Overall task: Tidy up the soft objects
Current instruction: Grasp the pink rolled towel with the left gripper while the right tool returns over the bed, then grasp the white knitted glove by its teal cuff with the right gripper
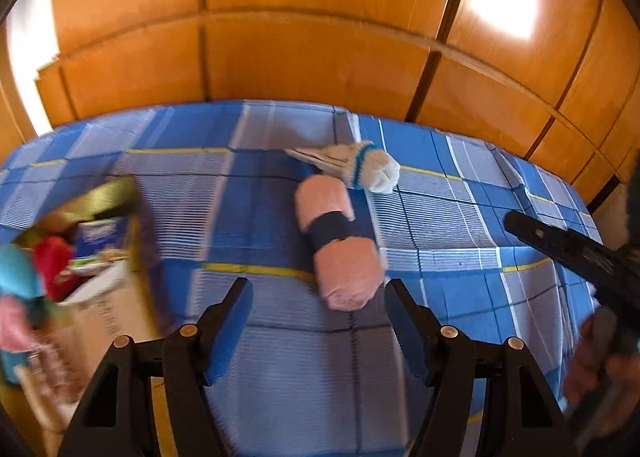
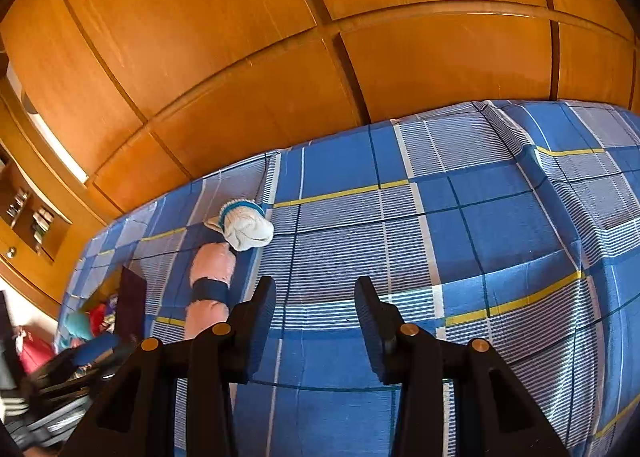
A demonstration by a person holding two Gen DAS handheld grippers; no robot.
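My left gripper [image 1: 318,321] is released, its jaws spread wide with nothing between them. Just ahead of its fingertips lies the pink roll [image 1: 340,243], bound round the middle by a dark band [image 1: 330,231]. Its long axis runs away from me, tilted a little to the left at the far end, and its near end sits just in front of my right-hand finger. Beyond that far end, touching or nearly so, is a white sock bundle [image 1: 370,167] with a teal cuff, its rounded end pointing to my right. Both rest on the blue checked bedspread [image 1: 460,225]. To the left of this gripper stands an open cardboard box [image 1: 120,289] holding red and teal soft things, blurred.

My right gripper [image 2: 316,311] is also released and empty, hovering over the bedspread; the pink roll is ahead and to its left.
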